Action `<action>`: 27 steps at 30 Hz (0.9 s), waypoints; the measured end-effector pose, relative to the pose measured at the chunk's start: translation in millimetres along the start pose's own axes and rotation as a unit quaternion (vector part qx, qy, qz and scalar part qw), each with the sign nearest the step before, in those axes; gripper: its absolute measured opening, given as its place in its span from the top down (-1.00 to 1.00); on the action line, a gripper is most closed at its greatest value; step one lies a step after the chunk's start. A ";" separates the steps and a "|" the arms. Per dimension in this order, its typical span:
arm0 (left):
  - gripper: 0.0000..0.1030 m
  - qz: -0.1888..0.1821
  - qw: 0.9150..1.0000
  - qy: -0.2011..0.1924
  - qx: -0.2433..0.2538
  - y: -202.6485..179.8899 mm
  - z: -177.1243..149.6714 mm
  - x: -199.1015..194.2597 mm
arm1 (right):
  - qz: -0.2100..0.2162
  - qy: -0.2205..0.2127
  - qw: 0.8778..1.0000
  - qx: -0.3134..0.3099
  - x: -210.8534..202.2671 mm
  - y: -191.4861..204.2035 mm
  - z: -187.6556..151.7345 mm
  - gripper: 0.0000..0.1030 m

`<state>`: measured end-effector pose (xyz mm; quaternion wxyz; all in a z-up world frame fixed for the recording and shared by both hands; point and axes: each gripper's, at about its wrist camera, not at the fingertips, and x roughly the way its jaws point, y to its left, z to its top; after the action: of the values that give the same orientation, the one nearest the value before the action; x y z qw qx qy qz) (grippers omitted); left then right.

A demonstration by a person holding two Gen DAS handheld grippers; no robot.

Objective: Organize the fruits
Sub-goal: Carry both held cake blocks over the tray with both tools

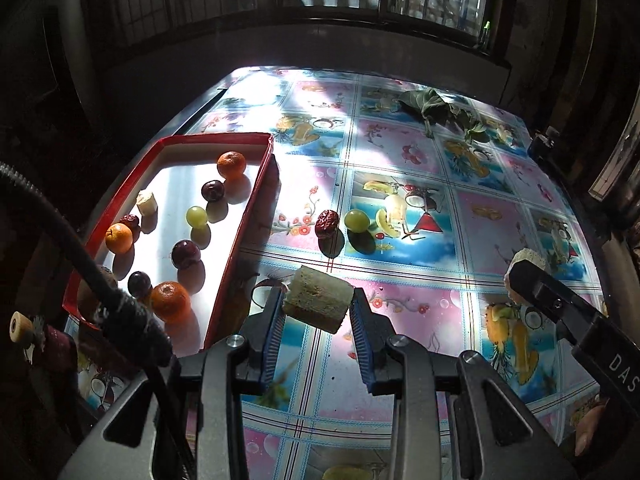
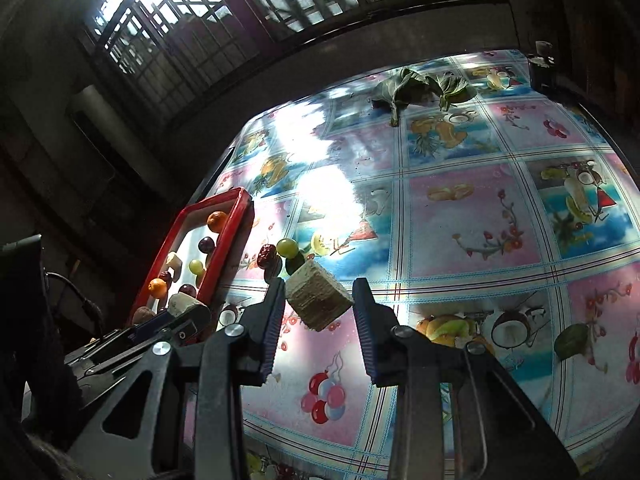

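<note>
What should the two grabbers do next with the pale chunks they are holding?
Probably carry both toward the red tray. The left gripper and the right gripper each pinch a pale chunk above the tablecloth, and the tray already holds oranges, grapes and a similar pale piece. The left one is nearer, so it likely goes first.

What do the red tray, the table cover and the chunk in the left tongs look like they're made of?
Red tray: probably card or thin plastic, with thin straight walls and a glossy pale floor that mirrors the fruit. Table cover: seemingly printed vinyl or oilcloth; a fruit pattern under a wet-looking shine with window glare. Chunk in the left tongs: pale, matte and fibrous, perhaps cut sugarcane; I can't be sure.
</note>
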<state>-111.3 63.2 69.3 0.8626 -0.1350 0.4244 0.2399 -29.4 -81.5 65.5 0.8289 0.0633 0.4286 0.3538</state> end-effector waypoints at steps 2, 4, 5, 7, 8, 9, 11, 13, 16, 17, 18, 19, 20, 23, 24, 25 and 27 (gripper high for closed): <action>0.38 0.003 1.000 -0.004 -0.003 2.9 -3.1 -4.8 | 0.003 -0.002 1.000 -0.001 -4.6 2.2 -3.6 0.29; 0.38 0.007 1.000 -0.006 -0.004 4.5 -5.7 -8.3 | 0.004 -0.004 1.000 -0.003 -8.7 4.7 -6.4 0.29; 0.38 0.007 1.000 -0.007 -0.005 5.9 -6.8 -10.2 | 0.005 -0.005 1.000 -0.003 -10.3 6.1 -8.0 0.29; 0.38 0.009 1.000 -0.009 -0.007 7.9 -9.0 -13.7 | 0.008 -0.005 1.000 -0.003 -12.6 8.2 -10.4 0.29; 0.38 0.009 1.000 -0.010 -0.008 9.2 -9.5 -15.0 | 0.007 -0.005 1.000 -0.003 -13.1 9.6 -11.3 0.29; 0.38 0.010 1.000 -0.012 -0.010 10.9 -10.3 -16.5 | 0.007 -0.005 1.000 -0.001 -14.5 11.2 -13.0 0.29; 0.38 0.012 1.000 -0.014 -0.013 14.4 -10.9 -18.8 | 0.008 -0.004 1.000 -0.002 -15.4 14.1 -15.1 0.29; 0.38 0.013 1.000 -0.016 -0.016 17.8 -10.9 -20.4 | 0.008 -0.004 1.000 -0.004 -16.7 17.9 -16.8 0.29; 0.38 0.015 0.999 -0.017 -0.023 23.8 -11.0 -21.8 | 0.009 -0.004 1.000 -0.009 -16.9 24.2 -17.5 0.29; 0.38 0.016 0.999 -0.017 -0.024 25.4 -11.1 -21.9 | 0.009 -0.003 1.000 -0.010 -16.6 26.4 -17.8 0.29; 0.38 0.017 0.999 -0.017 -0.026 27.0 -11.0 -21.6 | 0.009 -0.002 1.000 -0.012 -15.8 28.3 -17.9 0.29; 0.38 0.018 0.999 -0.016 -0.028 29.0 -11.0 -21.0 | 0.010 -0.001 1.000 -0.013 -14.9 30.0 -18.2 0.29; 0.38 0.019 0.999 -0.016 -0.030 30.8 -10.8 -20.3 | 0.010 0.000 1.000 -0.014 -13.8 31.7 -18.7 0.29; 0.38 0.021 0.999 -0.014 -0.035 35.7 -9.9 -17.4 | 0.011 0.005 1.000 -0.016 -9.9 35.4 -18.8 0.29; 0.38 0.022 0.999 -0.013 -0.037 37.3 -9.8 -16.5 | 0.011 0.006 1.000 -0.018 -8.2 36.8 -18.8 0.29; 0.38 0.023 0.999 -0.013 -0.039 38.8 -9.5 -15.4 | 0.012 0.008 1.000 -0.018 -6.5 38.0 -18.6 0.29; 0.38 0.023 0.999 -0.010 -0.042 42.7 -8.4 -12.8 | 0.012 0.012 1.000 -0.019 -2.6 39.7 -18.4 0.29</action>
<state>-146.2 91.9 73.1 0.8547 -0.1585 0.4084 0.2786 -65.4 -57.3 71.9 0.8207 0.0488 0.4307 0.3724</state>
